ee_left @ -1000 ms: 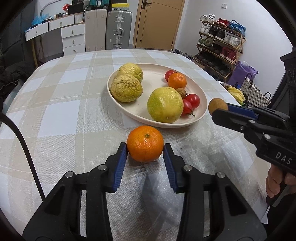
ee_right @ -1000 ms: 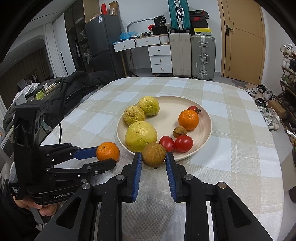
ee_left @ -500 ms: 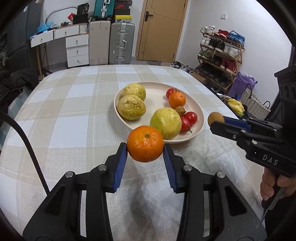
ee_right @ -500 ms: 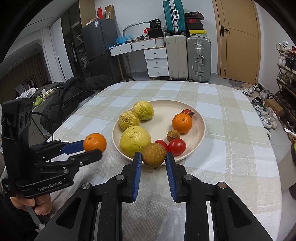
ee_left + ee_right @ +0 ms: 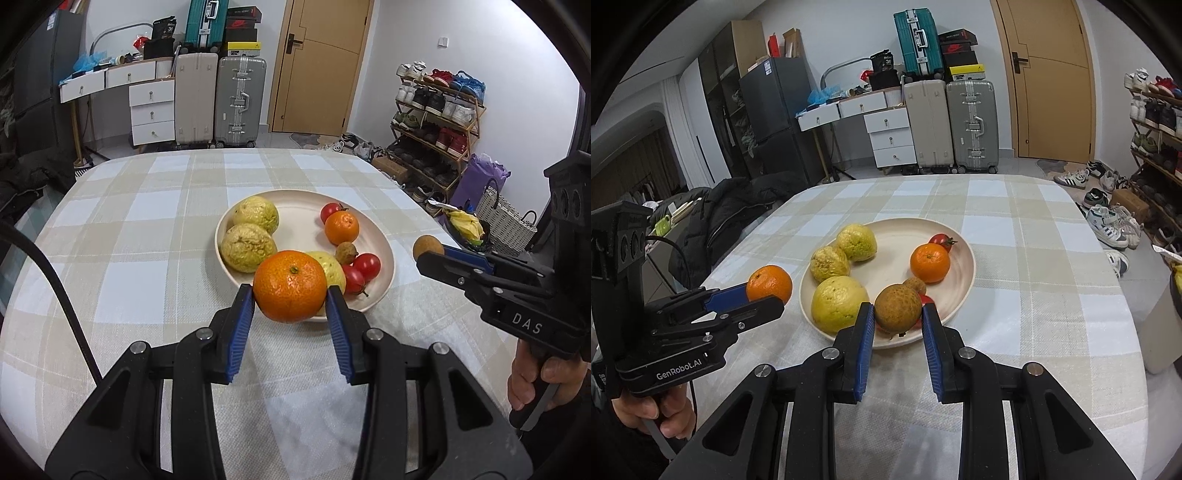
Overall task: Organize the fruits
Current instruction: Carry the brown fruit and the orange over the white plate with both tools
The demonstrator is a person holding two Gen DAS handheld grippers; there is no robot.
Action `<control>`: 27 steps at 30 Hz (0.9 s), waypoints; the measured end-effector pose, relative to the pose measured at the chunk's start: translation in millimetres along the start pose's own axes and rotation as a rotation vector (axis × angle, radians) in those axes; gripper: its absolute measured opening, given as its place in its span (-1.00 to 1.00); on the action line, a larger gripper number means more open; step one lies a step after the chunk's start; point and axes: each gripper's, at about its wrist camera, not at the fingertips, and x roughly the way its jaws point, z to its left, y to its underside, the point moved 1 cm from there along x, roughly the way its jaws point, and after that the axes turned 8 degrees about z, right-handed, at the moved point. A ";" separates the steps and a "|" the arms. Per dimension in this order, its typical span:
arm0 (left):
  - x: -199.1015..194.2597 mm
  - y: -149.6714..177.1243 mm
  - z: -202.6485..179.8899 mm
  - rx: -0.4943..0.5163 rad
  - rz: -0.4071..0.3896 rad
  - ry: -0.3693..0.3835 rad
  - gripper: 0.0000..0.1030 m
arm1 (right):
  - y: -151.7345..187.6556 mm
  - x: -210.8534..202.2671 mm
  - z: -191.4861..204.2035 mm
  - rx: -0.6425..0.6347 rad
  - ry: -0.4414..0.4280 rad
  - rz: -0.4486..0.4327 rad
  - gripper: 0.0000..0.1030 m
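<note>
Left claw (image 5: 290,301): pinching an orange (image 5: 290,285) between its pads, above the plate (image 5: 384,254) rim at 6 o'clock. Right claw (image 5: 898,316): pinching a brown fruit (image 5: 897,308), same rim.

We are in a lived-in home: checked tablecloth (image 5: 147,229), stacked suitcases (image 5: 971,125), shoe rack (image 5: 439,110), drawer unit (image 5: 890,136), refrigerator (image 5: 775,122), wooden door (image 5: 314,66).
</note>
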 end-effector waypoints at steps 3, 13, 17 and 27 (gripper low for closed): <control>0.5 -7.4 -3.0 0.001 -0.004 -0.002 -0.28 | -3.7 2.0 -7.0 0.024 -0.005 -0.003 -0.48; 18.3 -30.1 -3.6 -0.005 -0.005 -0.008 -0.28 | -17.2 22.9 -27.4 0.084 0.000 0.027 -0.48; 28.3 -36.7 -5.7 -0.002 0.000 -0.018 -0.28 | -21.3 31.2 -30.1 0.099 0.002 0.032 -0.48; 58.9 -49.0 -11.4 0.012 0.032 -0.034 -0.28 | -28.1 46.4 -32.9 0.122 0.005 0.050 -0.48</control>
